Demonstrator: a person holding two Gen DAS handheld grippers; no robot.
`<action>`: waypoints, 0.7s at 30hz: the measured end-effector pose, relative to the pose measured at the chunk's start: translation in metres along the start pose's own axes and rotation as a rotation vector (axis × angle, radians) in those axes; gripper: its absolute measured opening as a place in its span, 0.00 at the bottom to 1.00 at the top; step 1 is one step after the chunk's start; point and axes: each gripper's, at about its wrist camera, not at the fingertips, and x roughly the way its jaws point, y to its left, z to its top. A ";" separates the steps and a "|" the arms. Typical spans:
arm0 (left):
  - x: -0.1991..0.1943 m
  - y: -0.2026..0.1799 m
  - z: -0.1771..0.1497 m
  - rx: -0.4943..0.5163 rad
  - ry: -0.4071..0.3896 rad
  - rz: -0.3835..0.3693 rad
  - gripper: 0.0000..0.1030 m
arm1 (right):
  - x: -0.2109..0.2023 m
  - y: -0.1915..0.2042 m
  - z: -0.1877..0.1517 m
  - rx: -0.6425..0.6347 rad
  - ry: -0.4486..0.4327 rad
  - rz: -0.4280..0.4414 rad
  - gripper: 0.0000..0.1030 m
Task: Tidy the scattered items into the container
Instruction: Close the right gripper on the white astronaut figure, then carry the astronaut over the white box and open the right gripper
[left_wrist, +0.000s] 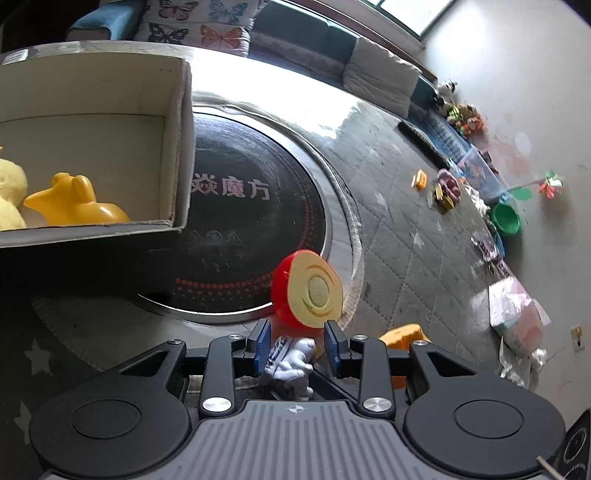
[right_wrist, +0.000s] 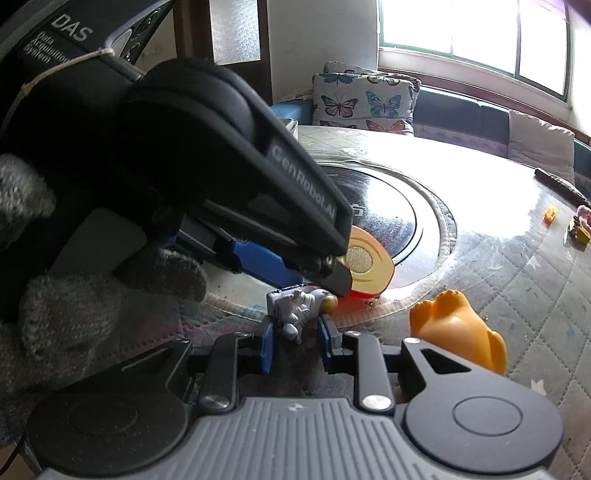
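Toys crowd a round quilted table (left_wrist: 399, 192) where two hand-held grippers meet over a small white figurine (right_wrist: 297, 308). From the right wrist view, the right gripper (right_wrist: 295, 341) points at the figurine, which lies just ahead of its blue pads; its jaws stand narrowly drawn together, though whether they press on the toy cannot be told. The left gripper (left_wrist: 295, 345) straddles the same figurine (left_wrist: 290, 360) with its jaws parted, a gap showing on the right side. A hand in a grey knit glove (right_wrist: 70, 302) holds that gripper's body, which blocks much of the right camera's left side. Directly ahead stands a red toy apple half (left_wrist: 306, 290), its pale cut face turned up, resting at the rim of a dark glass hotplate (left_wrist: 251, 206). An orange plastic toy (right_wrist: 460, 328) lies just right of the grippers. Further left, an open cardboard box (left_wrist: 177, 155) already holds a yellow plastic toy (left_wrist: 74, 201) and a yellow plush (left_wrist: 11, 192).
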 end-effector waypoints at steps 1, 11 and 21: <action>0.001 0.000 0.000 0.004 0.005 0.003 0.34 | 0.000 0.000 0.000 -0.002 0.000 0.001 0.24; 0.002 0.008 -0.003 -0.033 0.009 -0.019 0.30 | -0.001 0.002 -0.001 -0.008 -0.002 0.002 0.23; -0.031 0.015 -0.006 -0.067 -0.067 -0.045 0.30 | -0.015 0.015 0.008 -0.069 -0.047 0.023 0.20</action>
